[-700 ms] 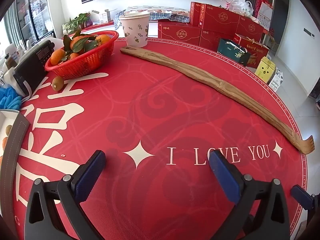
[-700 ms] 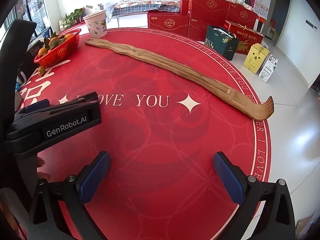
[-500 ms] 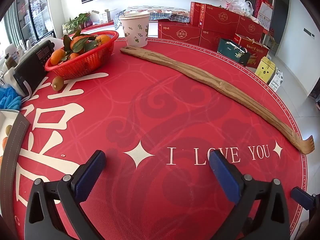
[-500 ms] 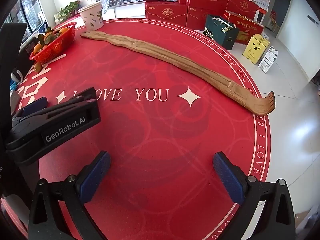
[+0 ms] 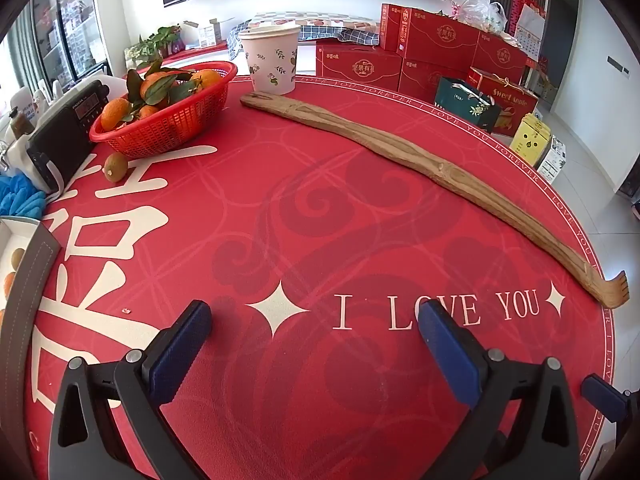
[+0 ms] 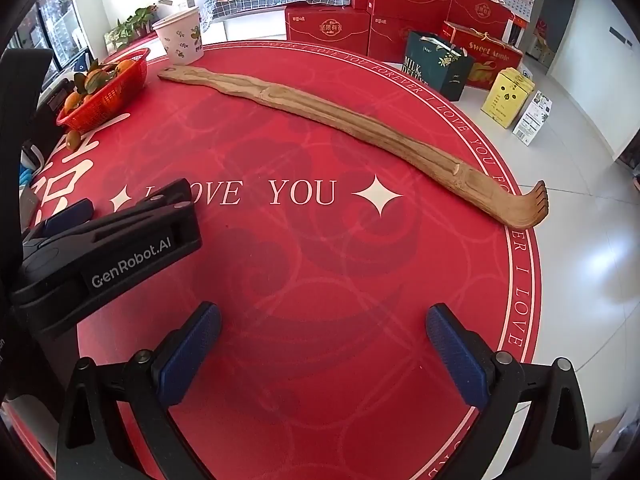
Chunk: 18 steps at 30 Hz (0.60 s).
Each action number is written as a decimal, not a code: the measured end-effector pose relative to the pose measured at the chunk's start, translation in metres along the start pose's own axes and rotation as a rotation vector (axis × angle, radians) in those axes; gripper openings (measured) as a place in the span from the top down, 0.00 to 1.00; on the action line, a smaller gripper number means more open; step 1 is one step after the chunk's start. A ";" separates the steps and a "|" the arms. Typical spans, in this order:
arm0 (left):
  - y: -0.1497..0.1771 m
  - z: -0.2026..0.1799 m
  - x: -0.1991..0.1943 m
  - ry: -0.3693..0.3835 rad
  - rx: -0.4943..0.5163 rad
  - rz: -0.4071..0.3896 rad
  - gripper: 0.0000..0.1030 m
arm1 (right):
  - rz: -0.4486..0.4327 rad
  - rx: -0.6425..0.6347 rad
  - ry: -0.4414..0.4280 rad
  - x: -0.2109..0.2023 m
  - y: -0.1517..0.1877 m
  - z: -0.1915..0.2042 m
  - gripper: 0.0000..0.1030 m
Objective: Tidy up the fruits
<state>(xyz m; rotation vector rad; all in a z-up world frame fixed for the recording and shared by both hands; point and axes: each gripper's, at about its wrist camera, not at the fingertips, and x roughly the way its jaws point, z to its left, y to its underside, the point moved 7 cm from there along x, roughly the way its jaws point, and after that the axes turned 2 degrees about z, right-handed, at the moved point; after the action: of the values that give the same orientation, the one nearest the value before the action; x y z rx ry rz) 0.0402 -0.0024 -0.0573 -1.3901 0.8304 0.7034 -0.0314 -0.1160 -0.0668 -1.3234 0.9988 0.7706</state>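
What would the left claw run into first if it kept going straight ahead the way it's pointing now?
Probably nothing soon. The left claw is open and empty, with bare red table mat ahead. Farther along that line lies the long wooden back scratcher, likely the first thing met if the claw stays low, though depth is hard to judge.

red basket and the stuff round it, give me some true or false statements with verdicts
1. The red basket holds oranges with leaves. True.
2. A small brown fruit lies inside the basket. False: it lies on the table beside it.
3. The left gripper grips an orange. False: its jaws are open and empty.
4. A long wooden back scratcher lies on the table. True.
5. The paper cup is tipped over. False: it stands upright.
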 end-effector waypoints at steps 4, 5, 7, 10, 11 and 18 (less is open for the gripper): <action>0.000 0.000 0.000 0.000 0.000 0.000 0.00 | 0.004 0.000 -0.002 -0.001 0.001 -0.001 0.00; 0.000 0.000 0.000 0.000 0.000 0.000 0.00 | 0.006 0.002 -0.001 -0.002 0.001 -0.002 0.00; 0.000 0.000 0.000 0.000 0.000 0.000 0.00 | 0.008 0.008 0.002 -0.003 0.000 -0.002 0.00; 0.000 0.000 0.000 0.000 0.000 0.000 0.00 | 0.005 0.014 0.004 -0.003 -0.001 -0.001 0.00; 0.000 0.000 0.000 0.000 0.000 0.000 0.00 | 0.004 0.016 0.005 -0.002 -0.001 -0.001 0.00; 0.000 0.000 0.000 0.000 0.000 0.000 0.00 | 0.002 0.018 0.006 -0.002 -0.001 -0.002 0.00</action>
<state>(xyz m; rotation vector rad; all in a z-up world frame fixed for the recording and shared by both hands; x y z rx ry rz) 0.0402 -0.0024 -0.0574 -1.3901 0.8309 0.7036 -0.0313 -0.1177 -0.0640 -1.3101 1.0094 0.7586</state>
